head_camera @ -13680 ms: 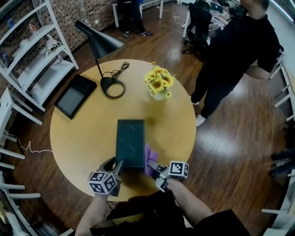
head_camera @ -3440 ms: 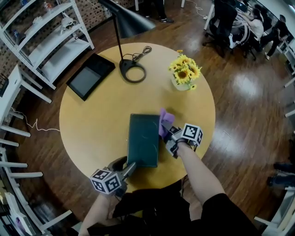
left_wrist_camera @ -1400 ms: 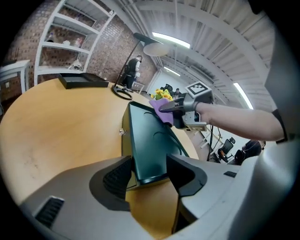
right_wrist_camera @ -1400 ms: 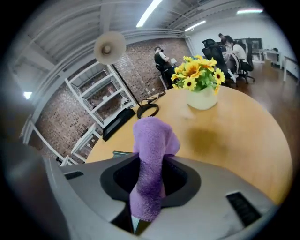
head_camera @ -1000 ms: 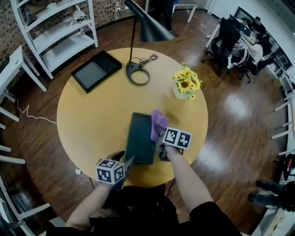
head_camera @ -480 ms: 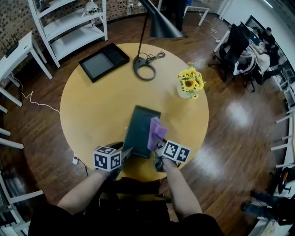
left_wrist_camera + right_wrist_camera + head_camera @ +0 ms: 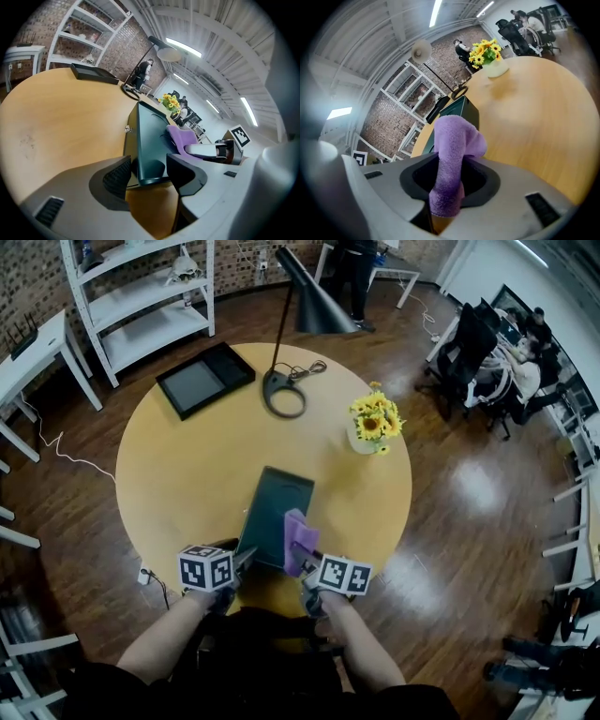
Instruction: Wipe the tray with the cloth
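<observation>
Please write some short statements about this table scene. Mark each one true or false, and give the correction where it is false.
1. The right gripper holds the purple terry cloth between its jaws. True.
2. The left gripper has nothing between its jaws. False: its jaws are closed on the near end of the dark green rectangular tray.
3. The yellow sunflowers in a white vase stand on the tray. False: they stand on the round wooden table, apart from the tray.
4. The black desk lamp stands on the table beyond the far end of the tray. True.
</observation>
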The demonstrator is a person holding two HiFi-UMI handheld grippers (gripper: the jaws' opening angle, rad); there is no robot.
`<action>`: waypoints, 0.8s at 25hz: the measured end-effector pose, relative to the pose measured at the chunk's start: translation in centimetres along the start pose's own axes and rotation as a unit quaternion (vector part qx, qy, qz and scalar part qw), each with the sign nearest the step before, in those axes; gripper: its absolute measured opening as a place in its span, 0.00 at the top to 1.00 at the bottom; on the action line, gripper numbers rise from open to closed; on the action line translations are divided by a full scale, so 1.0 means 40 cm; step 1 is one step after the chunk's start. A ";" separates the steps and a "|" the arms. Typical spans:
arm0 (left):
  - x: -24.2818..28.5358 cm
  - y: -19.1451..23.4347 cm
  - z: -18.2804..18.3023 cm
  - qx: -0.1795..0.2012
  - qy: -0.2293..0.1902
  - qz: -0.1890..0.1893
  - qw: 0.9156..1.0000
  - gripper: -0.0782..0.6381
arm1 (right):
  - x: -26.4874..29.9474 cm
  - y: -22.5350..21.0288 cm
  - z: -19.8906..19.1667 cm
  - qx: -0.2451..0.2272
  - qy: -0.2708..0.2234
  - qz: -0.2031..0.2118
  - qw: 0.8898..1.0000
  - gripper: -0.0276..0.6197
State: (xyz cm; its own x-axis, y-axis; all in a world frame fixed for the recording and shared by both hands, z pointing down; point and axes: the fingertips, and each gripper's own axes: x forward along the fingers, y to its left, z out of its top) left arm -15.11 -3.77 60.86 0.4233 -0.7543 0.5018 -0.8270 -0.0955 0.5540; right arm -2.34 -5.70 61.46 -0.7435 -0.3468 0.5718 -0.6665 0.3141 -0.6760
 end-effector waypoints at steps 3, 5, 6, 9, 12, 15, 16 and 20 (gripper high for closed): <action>-0.004 0.010 -0.005 -0.027 -0.017 0.011 0.999 0.56 | -0.009 0.004 -0.027 0.013 0.025 0.013 1.000 0.77; -0.005 0.010 0.002 -0.039 -0.028 0.022 0.999 0.57 | -0.014 0.004 -0.030 0.025 0.035 0.018 0.999 0.77; -0.003 0.009 0.005 -0.039 -0.032 0.027 0.998 0.57 | -0.016 0.005 -0.033 0.026 0.042 0.021 0.999 0.77; 0.002 0.019 0.007 -0.050 -0.050 0.041 0.997 0.58 | -0.024 0.011 -0.061 0.018 0.088 0.045 0.995 0.77; -0.006 0.039 -0.003 -0.076 -0.073 0.073 0.992 0.58 | -0.040 0.020 -0.087 0.009 0.142 0.088 0.986 0.79; -0.019 0.053 -0.014 -0.091 -0.090 0.114 0.985 0.56 | -0.064 0.018 -0.061 -0.025 0.163 0.115 0.980 0.80; -0.023 0.054 -0.014 -0.091 -0.095 0.125 0.983 0.56 | -0.074 0.015 -0.034 -0.038 0.159 0.119 0.979 0.80; -0.061 0.036 0.005 -0.095 -0.133 0.134 0.977 0.56 | -0.128 -0.016 0.114 -0.108 0.127 0.115 0.979 0.80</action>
State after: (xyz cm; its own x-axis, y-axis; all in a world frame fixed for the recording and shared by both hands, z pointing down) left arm -17.40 -2.18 60.31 0.0694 -0.8801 0.4696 -0.8002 0.2320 0.5531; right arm 2.15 -8.17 56.85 -0.8472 -0.0231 0.5308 -0.4552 0.5467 -0.7028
